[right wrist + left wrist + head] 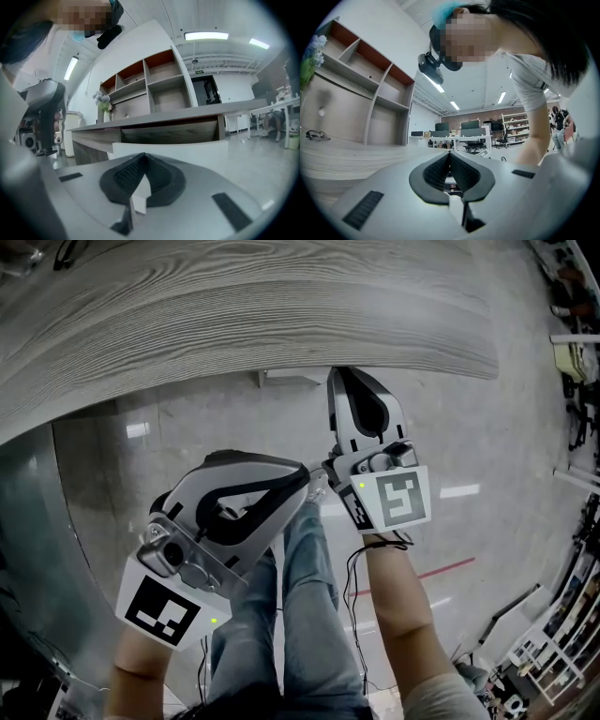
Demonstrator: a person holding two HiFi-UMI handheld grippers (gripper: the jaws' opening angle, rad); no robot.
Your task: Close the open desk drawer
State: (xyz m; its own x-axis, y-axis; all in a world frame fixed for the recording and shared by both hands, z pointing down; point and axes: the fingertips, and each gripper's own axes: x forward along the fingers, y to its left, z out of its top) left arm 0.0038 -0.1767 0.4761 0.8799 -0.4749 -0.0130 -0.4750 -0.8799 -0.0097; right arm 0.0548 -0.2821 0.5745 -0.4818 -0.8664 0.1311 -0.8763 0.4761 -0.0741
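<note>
The grey wood-grain desk point(234, 306) runs across the top of the head view. Just below its front edge a strip of the white drawer front point(291, 377) shows. My right gripper point(339, 376) points up at that edge, shut and empty, its tips level with the drawer front. In the right gripper view the white drawer front point(187, 150) stands right behind my shut right gripper point(142, 159); I cannot tell whether they touch. My left gripper point(302, 476) lies lower, shut on nothing, pointing right above the person's legs. In the left gripper view the left gripper point(450, 157) has its pads together.
A shelf unit point(154, 84) with open compartments stands on the desk, with flowers point(103, 101) beside it. The person's jeans point(300, 615) and a shiny tiled floor point(487, 456) lie below. Racks and clutter point(553, 634) line the right side. Office desks with monitors point(459, 133) stand far off.
</note>
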